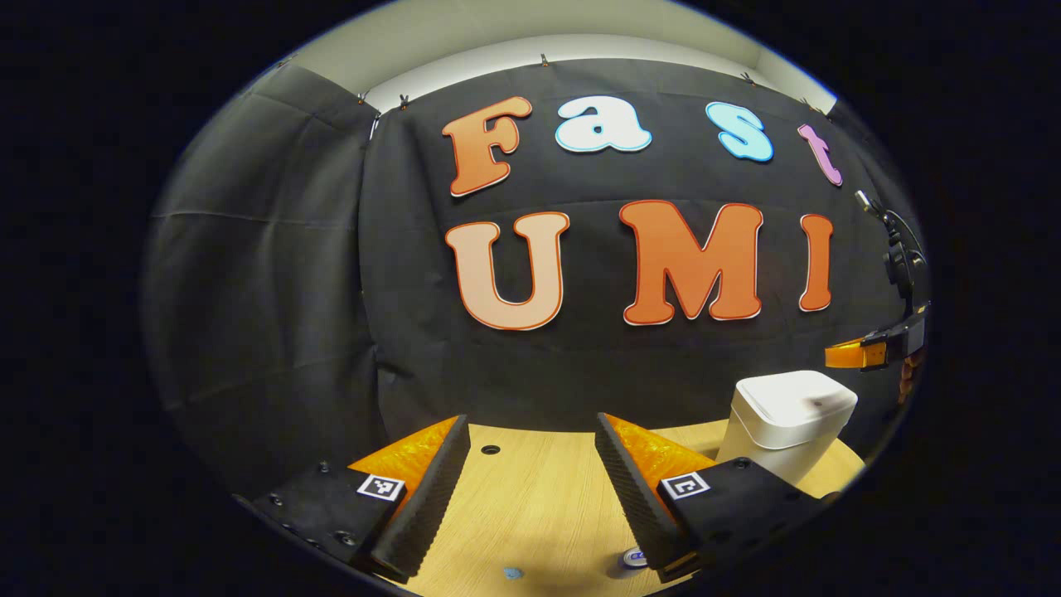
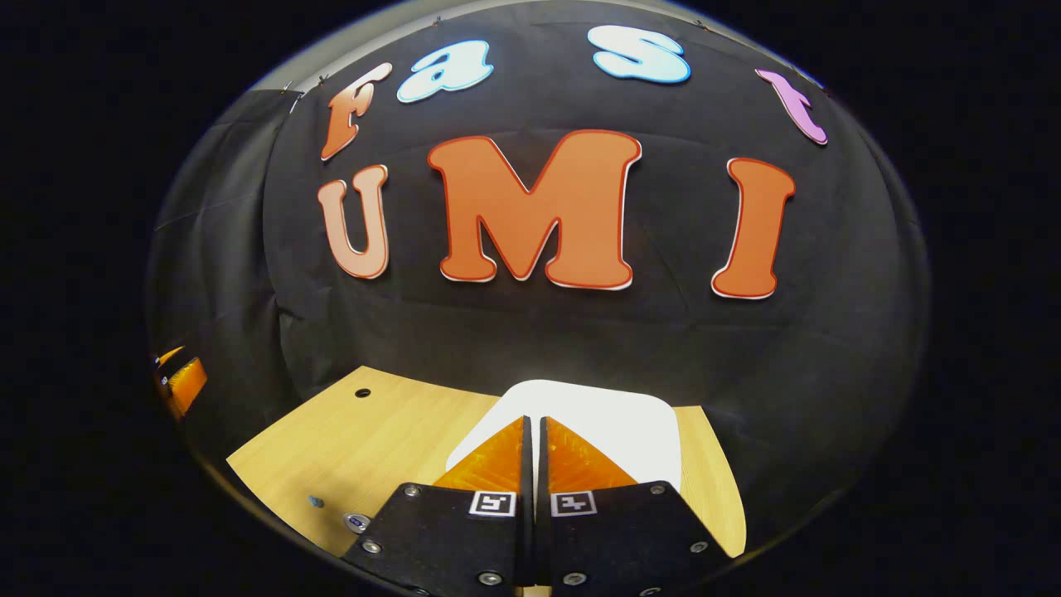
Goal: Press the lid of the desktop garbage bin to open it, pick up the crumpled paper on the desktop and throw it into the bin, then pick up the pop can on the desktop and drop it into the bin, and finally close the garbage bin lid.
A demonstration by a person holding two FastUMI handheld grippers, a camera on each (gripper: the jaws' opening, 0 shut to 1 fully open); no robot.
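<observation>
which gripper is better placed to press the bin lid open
Right. The right gripper, fingers together, sits just above the closed white lid. The left gripper is open over bare table, with the bin off to its side.

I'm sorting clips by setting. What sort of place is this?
Most likely a staged recording booth, not a home: black cloth wall hung as a backdrop, a bare wooden desktop with a white lidded bin, and the left hand-held gripper open above it.
</observation>
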